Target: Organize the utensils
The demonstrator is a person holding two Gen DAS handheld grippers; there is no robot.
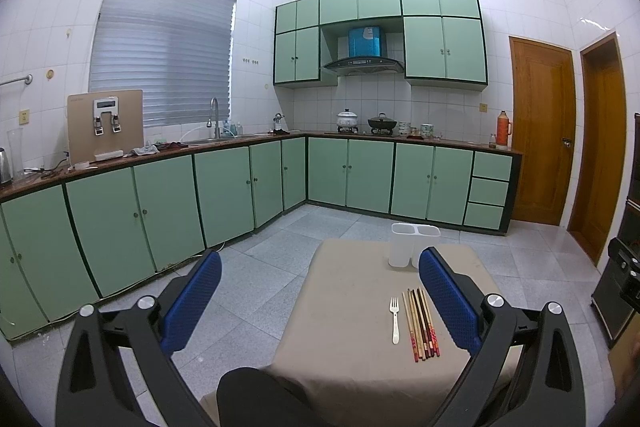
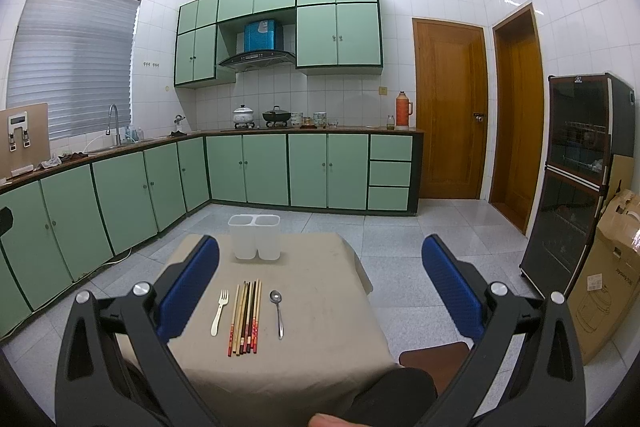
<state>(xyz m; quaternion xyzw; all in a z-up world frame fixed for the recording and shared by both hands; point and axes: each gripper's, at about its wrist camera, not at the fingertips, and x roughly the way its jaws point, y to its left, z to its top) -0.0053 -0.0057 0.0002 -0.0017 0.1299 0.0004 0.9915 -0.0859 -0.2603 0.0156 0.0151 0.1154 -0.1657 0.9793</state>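
Utensils laid out for sorting. A white fork (image 2: 219, 311), a bundle of chopsticks (image 2: 245, 317) and a metal spoon (image 2: 277, 311) lie side by side on the cloth-covered table (image 2: 320, 367), handles toward the person and tips toward the far edge. The chopsticks sit between the fork and the spoon, close to each but apparently not touching either. This parallel arrangement leaves a gap on both sides of each piece, presumably so that a finger can drop beside a handle without disturbing its neighbour.

Behind the row, near the table's far edge, stands a white two-compartment holder (image 2: 255, 237), upright and, as far as its translucent walls show, empty; it is the likely destination, with its split suggesting one kind of utensil per side (which side takes which cannot be told).

The right gripper (image 2: 320, 291) hangs above the table's near half with its blue-padded fingers (image 2: 188, 291) spread wide, holding nothing; the row lies toward its left finger. The left gripper (image 1: 320, 303) is likewise spread and empty, offset to the left so that its right finger hides the spoon from the left wrist view. Nothing has yet been lifted. Green kitchen cabinets (image 2: 120, 195) and a tiled floor (image 2: 420, 247) surround the table.
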